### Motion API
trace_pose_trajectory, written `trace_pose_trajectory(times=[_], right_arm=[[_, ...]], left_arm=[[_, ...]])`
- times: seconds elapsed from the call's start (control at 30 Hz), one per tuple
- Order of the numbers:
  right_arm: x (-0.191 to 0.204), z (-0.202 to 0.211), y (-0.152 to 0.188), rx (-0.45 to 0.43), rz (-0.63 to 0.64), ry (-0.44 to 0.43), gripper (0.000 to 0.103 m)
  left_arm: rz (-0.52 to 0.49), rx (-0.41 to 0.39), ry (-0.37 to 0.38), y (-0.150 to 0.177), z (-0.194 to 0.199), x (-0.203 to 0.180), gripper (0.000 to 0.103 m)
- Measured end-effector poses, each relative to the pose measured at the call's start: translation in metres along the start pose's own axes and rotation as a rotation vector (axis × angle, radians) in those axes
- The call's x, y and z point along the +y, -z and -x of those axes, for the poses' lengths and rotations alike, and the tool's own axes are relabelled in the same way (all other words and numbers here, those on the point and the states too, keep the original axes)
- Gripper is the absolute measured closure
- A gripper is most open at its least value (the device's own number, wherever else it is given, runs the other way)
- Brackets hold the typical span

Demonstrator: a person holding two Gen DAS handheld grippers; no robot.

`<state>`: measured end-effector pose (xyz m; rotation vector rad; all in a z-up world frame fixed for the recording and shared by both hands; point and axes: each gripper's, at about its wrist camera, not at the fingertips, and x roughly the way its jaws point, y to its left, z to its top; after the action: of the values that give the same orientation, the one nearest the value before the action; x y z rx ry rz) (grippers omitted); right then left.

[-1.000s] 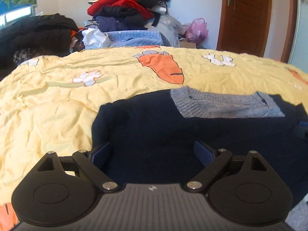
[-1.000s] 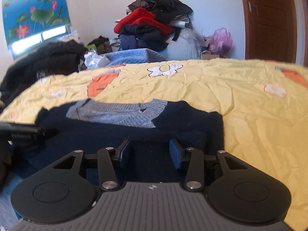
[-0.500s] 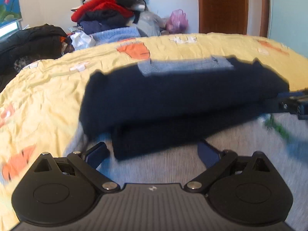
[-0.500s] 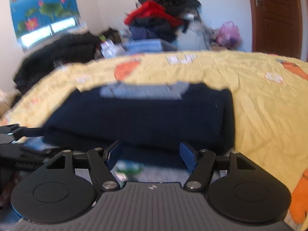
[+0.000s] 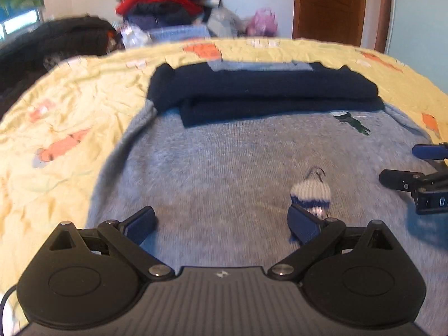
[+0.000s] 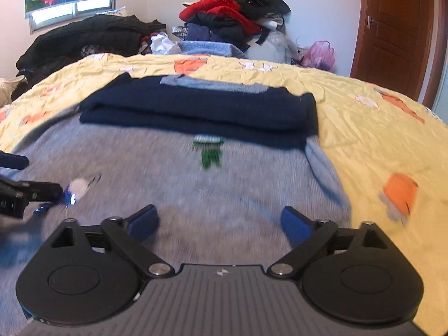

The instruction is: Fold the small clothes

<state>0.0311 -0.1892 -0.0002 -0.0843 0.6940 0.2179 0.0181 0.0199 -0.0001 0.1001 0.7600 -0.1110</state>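
the sweater (image 6: 196, 184) lies spread on the bed (image 6: 378, 128), near edge toward the cameras. its far part is folded back on itself in a band (image 6: 201, 109) that lies across it. beyond the bed's far edge sits a clothes pile (image 6: 232, 19), with a coat heap (image 6: 84, 36) to its left and a door (image 6: 392, 33) at far right. both grippers hover side by side over the sweater's near part, left gripper (image 5: 221, 224) left of right gripper (image 6: 219, 222).

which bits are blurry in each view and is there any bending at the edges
Left wrist view: the clothes pile and the grey sweater are motion-smeared; the bed edge bows from fisheye. Right wrist view: the background is sharper, but the sweater's green motif streaks and the door leans.
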Motion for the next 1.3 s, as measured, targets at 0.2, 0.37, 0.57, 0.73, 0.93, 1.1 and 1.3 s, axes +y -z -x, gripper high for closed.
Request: trace_pose_trajectory(times=[0.2, 0.37, 0.57, 0.73, 0.93, 1.1, 1.3], right_arm=[[0.005, 0.014, 0.008, 0.027, -0.035, 0.024, 0.001], [0.009, 0.026, 0.022, 0.012, -0.040, 0.040, 0.000], [0.010, 0.026, 0.023, 0.007, -0.046, 0.053, 0.000], [0.011, 0.027, 0.024, 0.005, -0.053, 0.063, 0.000], [0.012, 0.027, 0.024, 0.008, -0.057, 0.070, 0.000], [0.012, 0.027, 0.024, 0.007, -0.058, 0.072, 0.000], [0.011, 0.027, 0.024, 0.007, -0.058, 0.072, 0.000]], left_arm=[[0.036, 0.005, -0.015, 0.008, 0.008, 0.001, 0.001], [0.049, -0.035, 0.003, 0.019, 0.013, 0.005, 0.000], [0.061, -0.037, -0.008, 0.018, 0.013, 0.003, 0.000], [0.061, -0.036, -0.007, 0.018, 0.013, 0.004, 0.000], [0.061, -0.036, -0.006, 0.018, 0.013, 0.004, 0.000], [0.061, -0.036, -0.006, 0.018, 0.013, 0.004, 0.000], [0.061, -0.036, -0.007, 0.018, 0.013, 0.004, 0.000]])
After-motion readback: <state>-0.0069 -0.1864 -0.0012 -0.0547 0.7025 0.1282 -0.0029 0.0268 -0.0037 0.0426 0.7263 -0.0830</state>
